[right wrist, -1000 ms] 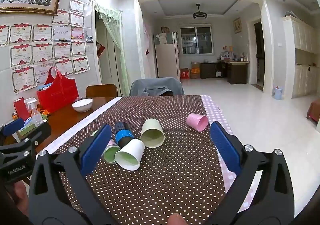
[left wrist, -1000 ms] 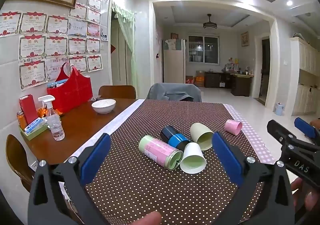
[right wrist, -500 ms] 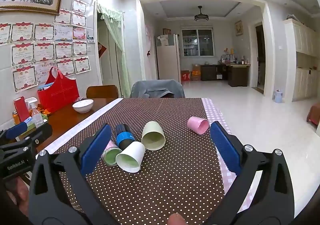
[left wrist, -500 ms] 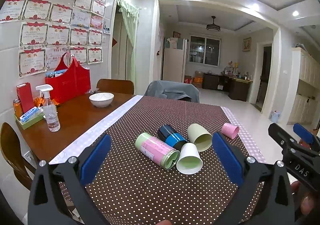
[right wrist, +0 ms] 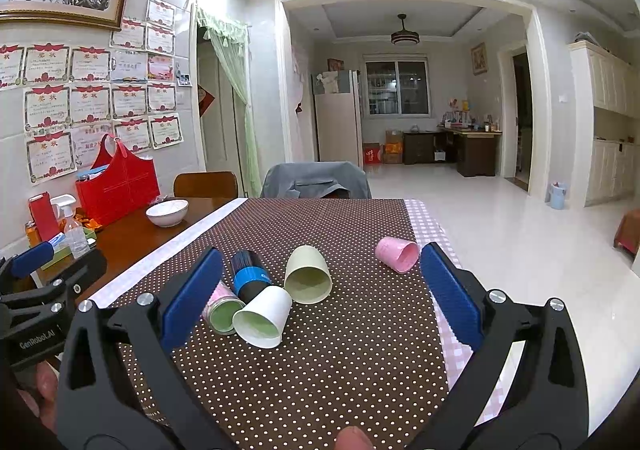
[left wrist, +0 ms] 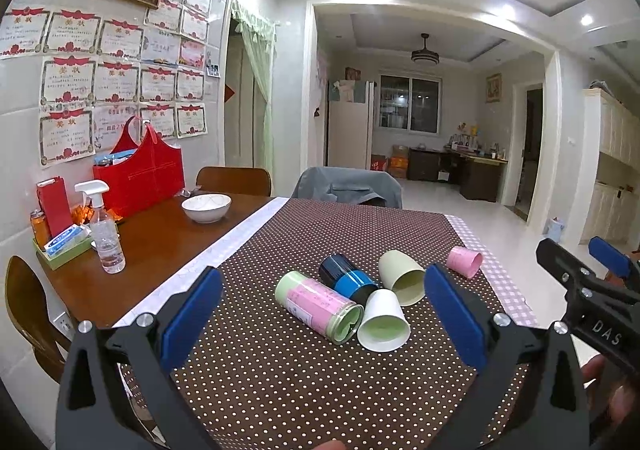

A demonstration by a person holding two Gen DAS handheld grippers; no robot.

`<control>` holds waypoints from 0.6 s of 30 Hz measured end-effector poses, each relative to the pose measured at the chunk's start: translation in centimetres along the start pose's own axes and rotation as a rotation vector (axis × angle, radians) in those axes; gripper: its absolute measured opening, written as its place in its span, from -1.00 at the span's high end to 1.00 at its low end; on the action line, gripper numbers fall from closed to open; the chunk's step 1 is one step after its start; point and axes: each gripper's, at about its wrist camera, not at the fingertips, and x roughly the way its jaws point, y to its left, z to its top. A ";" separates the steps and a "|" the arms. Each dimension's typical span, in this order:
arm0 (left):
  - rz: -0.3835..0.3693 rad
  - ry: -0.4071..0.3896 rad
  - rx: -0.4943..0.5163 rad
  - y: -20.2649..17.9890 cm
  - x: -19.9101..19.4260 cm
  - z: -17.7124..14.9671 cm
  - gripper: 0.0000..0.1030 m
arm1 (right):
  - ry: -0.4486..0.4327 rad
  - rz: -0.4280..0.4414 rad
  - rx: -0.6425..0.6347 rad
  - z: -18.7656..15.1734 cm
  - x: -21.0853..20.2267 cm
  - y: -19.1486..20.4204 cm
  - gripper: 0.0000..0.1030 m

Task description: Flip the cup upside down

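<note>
Several cups lie on their sides on the brown dotted tablecloth (left wrist: 304, 382): a white cup (left wrist: 383, 321) (right wrist: 262, 317), a pale green cup (left wrist: 402, 277) (right wrist: 308, 274), a pink cup (left wrist: 464, 261) (right wrist: 397, 253), a pink-and-green tumbler (left wrist: 318, 305) (right wrist: 221, 308) and a black-and-blue tumbler (left wrist: 347, 278) (right wrist: 249, 274). My left gripper (left wrist: 323, 324) is open and empty, held back from the cluster. My right gripper (right wrist: 320, 300) is open and empty, also short of the cups. Each gripper shows at the edge of the other's view.
On the bare wood at the left stand a white bowl (left wrist: 206, 207), a spray bottle (left wrist: 105, 234), a red bag (left wrist: 138, 173) and a small tray of items (left wrist: 60, 246). Chairs (left wrist: 346, 185) stand at the far end. The table's right edge (right wrist: 448, 290) drops to the floor.
Both grippers have risen slightly and tilted back, so the cups sit a little lower and nearer the middle of the views. Both stay open. The cups have not moved.
</note>
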 end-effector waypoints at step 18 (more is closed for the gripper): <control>0.009 -0.025 0.036 -0.3 -0.7 0.8 -0.92 | -0.015 0.008 -0.009 0.3 0.3 -0.1 -0.88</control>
